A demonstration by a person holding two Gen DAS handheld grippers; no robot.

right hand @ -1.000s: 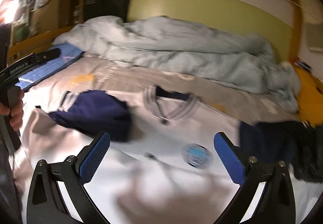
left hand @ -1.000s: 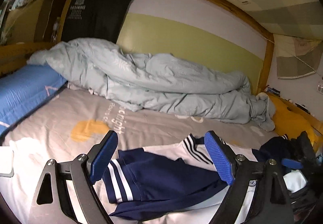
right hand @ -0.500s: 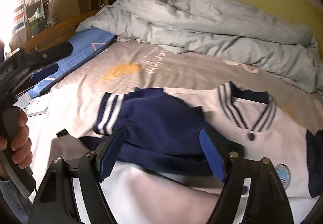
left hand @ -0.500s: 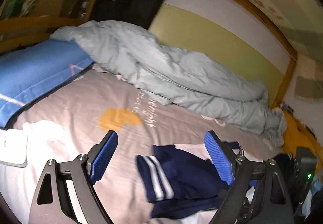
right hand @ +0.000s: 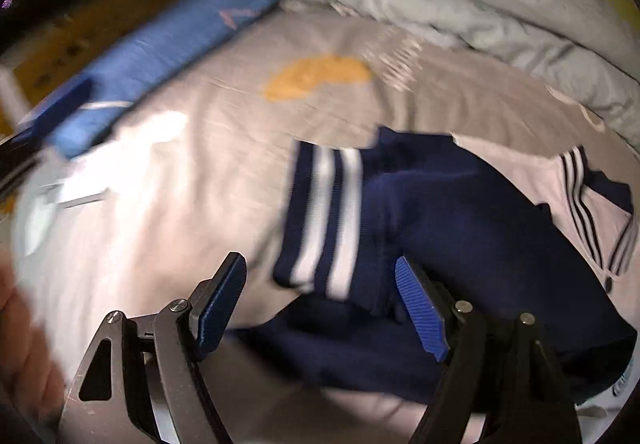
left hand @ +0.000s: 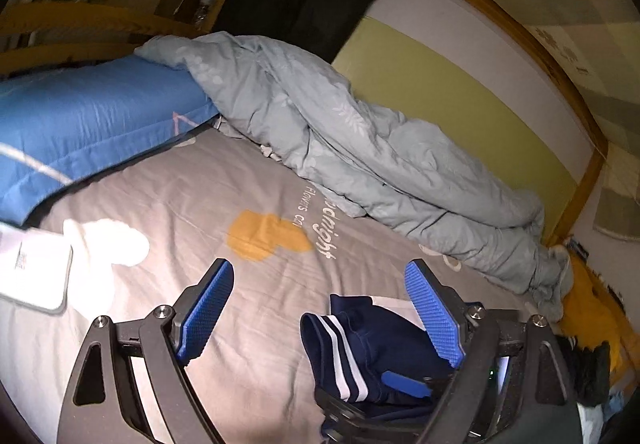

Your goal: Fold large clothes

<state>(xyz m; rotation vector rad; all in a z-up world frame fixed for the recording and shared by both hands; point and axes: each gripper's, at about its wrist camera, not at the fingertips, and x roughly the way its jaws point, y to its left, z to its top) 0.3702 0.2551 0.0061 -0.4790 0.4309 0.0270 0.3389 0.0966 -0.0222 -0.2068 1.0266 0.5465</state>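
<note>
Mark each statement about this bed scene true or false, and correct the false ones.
1. The navy sleeve has white stripes at its cuff. True.
2. The right tool is shut on the sleeve. False: its fingers stand apart, with the cuff between them and not pinched.
3. The quilt is folded flat and neat. False: it lies bunched along the wall side of the bed.
4. The left tool is open, holding nothing. True.
5. The blue pillow lies on the shirt. False: it lies apart from it, at the bed's end.
</note>
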